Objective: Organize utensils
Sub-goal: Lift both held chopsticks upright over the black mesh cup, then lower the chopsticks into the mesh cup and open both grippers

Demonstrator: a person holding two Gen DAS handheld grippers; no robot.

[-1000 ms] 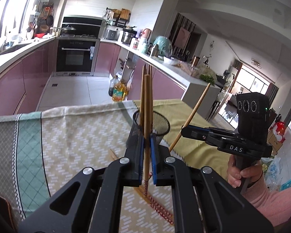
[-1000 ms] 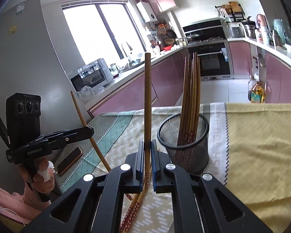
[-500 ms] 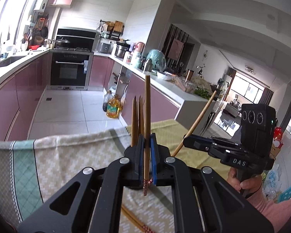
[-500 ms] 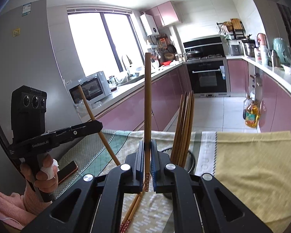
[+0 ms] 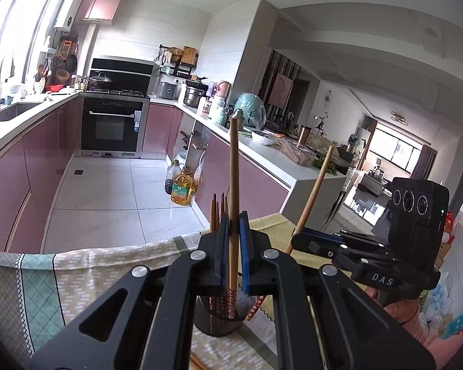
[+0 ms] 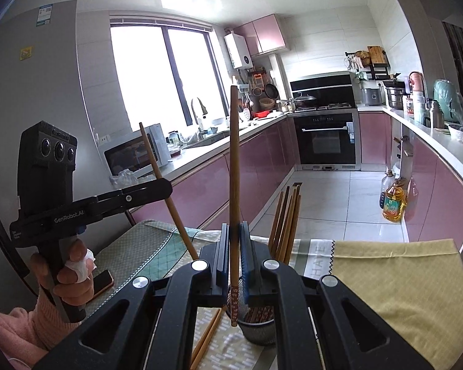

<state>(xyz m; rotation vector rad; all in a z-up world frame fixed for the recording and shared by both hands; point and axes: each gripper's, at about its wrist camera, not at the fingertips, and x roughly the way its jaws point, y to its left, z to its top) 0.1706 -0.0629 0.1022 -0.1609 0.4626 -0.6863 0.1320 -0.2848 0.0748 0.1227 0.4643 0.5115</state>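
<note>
Both grippers, left gripper (image 5: 233,246) and right gripper (image 6: 234,252), are each clenched on a brown wooden chopstick with a red patterned tip (image 5: 233,203), upright. Your black mesh holder (image 6: 259,326) sits at six o'clock below the claws; release off-centre and a tip could catch the rim and spill onto the patterned tablecloth (image 6: 395,277).

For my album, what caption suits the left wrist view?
Left gripper lowers a chopstick into the mesh cup.
</note>
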